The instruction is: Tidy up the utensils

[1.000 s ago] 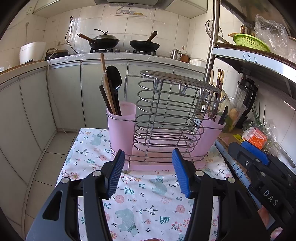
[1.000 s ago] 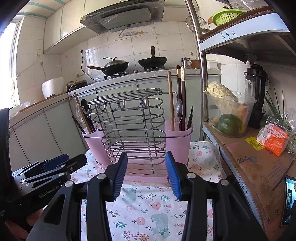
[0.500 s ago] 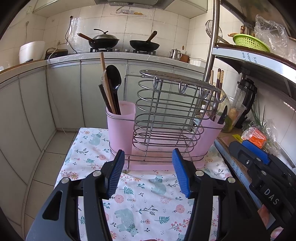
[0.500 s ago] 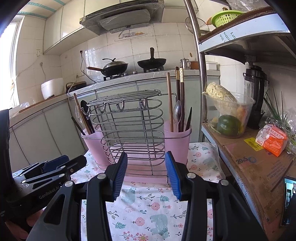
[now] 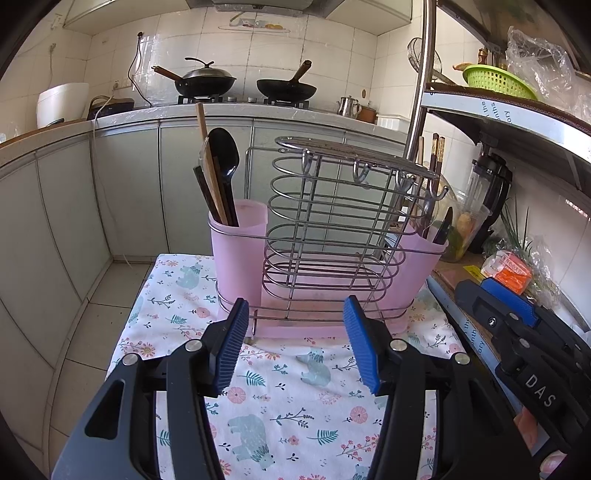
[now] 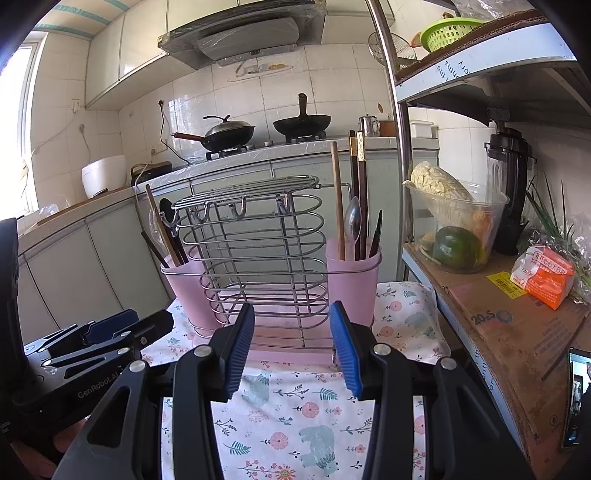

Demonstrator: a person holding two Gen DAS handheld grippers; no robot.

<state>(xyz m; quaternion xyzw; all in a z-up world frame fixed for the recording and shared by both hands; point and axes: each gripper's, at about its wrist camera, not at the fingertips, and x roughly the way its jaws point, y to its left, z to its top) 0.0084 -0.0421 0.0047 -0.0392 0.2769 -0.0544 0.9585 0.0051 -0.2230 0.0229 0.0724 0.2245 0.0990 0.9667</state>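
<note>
Wire utensil rack point(image 5: 332, 229), chromed, oval hoops stacked round a flat slatted top with small hooks, stands on a floral cloth point(image 5: 295, 398) printed with pale blue bears and pink flowers. A pink translucent plastic cup sits at each end of the rack inside its wire rim, and a pink drip tray point(image 5: 295, 328) lies under it.

Left cup point(image 5: 240, 240), in the left wrist view: a glossy black plastic spoon point(image 5: 223, 155), bowl up; a long pale wooden chopstick point(image 5: 207, 155); dark flat sticks leaning beside them.

Right cup point(image 6: 352, 280), in the right wrist view: one light wooden chopstick point(image 6: 337, 199), a pair of dark chopsticks with gold bands point(image 6: 357, 184), a clear or metallic spoon point(image 6: 352, 221) with its bowl up, and a dark pointed utensil point(image 6: 376, 232); its kind cannot be told.

On the shelf to the right, a clear plastic tub point(image 6: 458, 229) holds a cabbage, a green round vegetable and something orange. A green mesh basket point(image 6: 447, 33) sits on the shelf above.

Left gripper point(image 5: 293, 343): ribbed blue pads spread, nothing between them, poised over the cloth just short of the tray. Right gripper point(image 6: 291, 343): pads likewise apart and empty, also just in front of the tray.
</note>
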